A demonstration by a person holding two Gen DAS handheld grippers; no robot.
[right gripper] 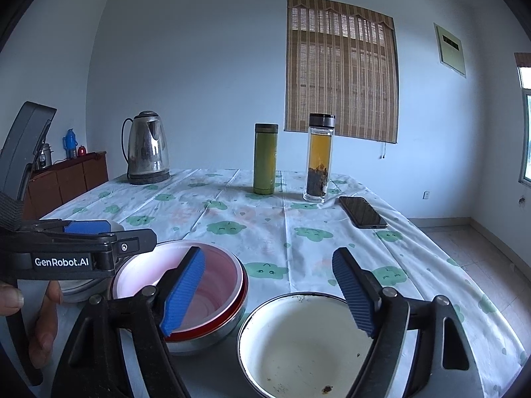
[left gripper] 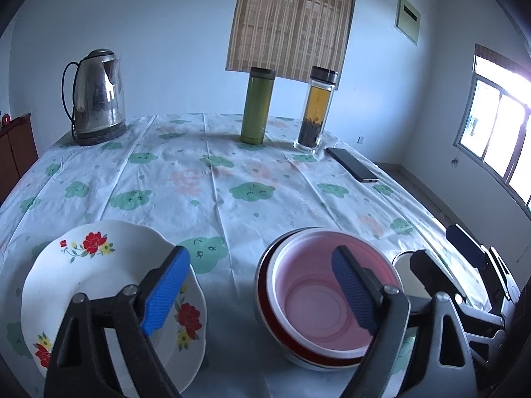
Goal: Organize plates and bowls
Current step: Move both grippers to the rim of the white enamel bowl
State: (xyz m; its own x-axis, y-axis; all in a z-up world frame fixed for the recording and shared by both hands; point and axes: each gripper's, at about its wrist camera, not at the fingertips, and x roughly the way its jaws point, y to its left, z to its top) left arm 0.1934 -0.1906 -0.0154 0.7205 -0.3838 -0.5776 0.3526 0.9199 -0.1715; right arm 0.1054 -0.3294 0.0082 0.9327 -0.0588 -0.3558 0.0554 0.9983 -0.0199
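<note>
A white plate with red flowers lies at the near left of the table. Right of it stands a stack of bowls, a pink one nested in a red one and a metal one; it also shows in the right wrist view. A white enamel bowl with dark specks stands right of the stack. My left gripper is open and empty, above the gap between plate and stack. My right gripper is open and empty, above the gap between the stack and the enamel bowl.
A steel kettle, a green flask and a glass tea bottle stand at the table's far edge. A black phone lies at the far right. The tablecloth is white with green clouds. A wooden cabinet stands left.
</note>
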